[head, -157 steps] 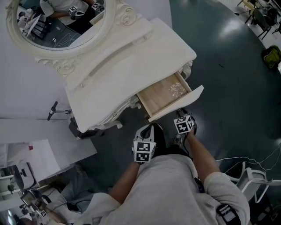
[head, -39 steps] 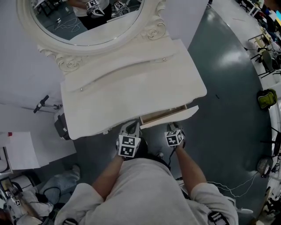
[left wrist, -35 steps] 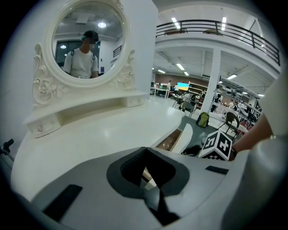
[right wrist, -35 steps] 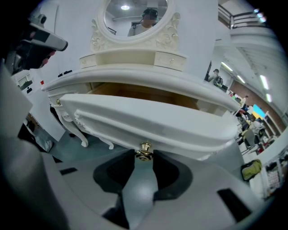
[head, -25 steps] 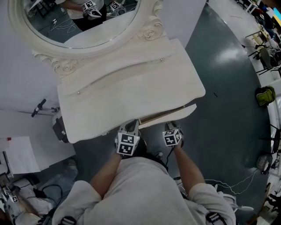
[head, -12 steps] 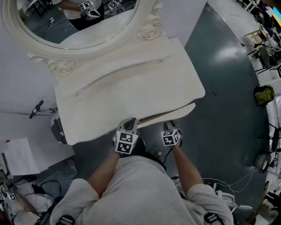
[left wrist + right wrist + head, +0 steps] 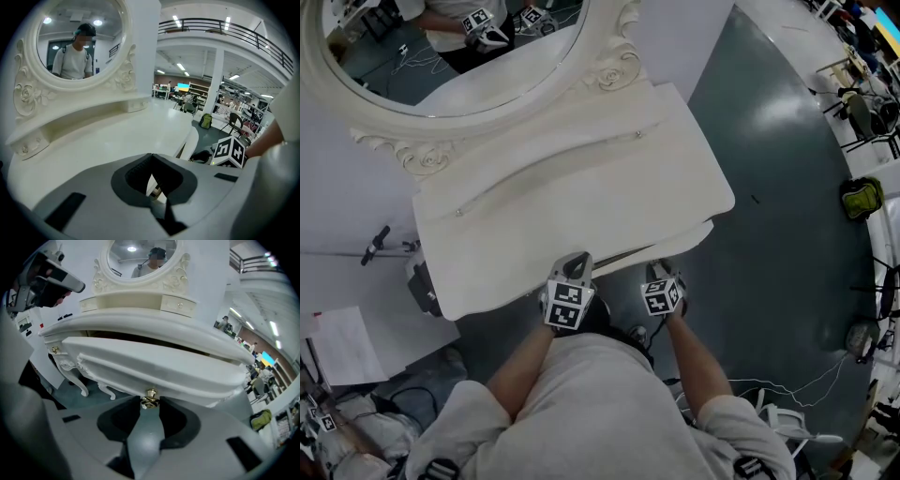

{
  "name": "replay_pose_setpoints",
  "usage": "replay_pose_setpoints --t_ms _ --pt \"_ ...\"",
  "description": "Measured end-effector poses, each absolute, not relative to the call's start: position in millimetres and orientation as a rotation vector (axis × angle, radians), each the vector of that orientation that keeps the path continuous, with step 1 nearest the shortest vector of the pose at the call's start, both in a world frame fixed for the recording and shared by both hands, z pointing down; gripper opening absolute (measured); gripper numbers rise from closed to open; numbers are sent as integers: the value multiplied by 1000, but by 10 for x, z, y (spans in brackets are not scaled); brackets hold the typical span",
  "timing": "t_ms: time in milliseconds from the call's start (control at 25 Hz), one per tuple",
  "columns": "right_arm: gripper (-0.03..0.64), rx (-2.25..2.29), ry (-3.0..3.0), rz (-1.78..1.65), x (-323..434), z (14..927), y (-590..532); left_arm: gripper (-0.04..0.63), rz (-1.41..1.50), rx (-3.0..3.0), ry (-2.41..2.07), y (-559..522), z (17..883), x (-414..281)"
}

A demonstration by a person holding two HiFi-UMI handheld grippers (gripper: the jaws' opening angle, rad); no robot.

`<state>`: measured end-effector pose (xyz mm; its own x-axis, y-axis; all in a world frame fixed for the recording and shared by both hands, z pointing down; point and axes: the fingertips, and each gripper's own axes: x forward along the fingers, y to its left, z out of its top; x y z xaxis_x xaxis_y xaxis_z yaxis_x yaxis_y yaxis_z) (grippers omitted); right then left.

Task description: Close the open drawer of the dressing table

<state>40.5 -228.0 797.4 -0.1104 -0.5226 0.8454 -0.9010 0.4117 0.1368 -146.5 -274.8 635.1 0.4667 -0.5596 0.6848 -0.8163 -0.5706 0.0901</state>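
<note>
Grey floor, nearly closed drawer

Bright, even indoor light from ceiling lamps. Their glare whitens the dark floor at two o'clock in the head view. Both gripper views bulge fisheye-style, black at the corners, blurred at six o'clock.
</note>
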Motion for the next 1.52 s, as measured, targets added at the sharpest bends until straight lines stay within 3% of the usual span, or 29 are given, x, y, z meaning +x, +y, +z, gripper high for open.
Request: replay_pose_setpoints --t_ms 1520 --pt "138 1237 -1757 515 206 7987 -2780 8 890 2319 -1121 -3403 6379 -1800"
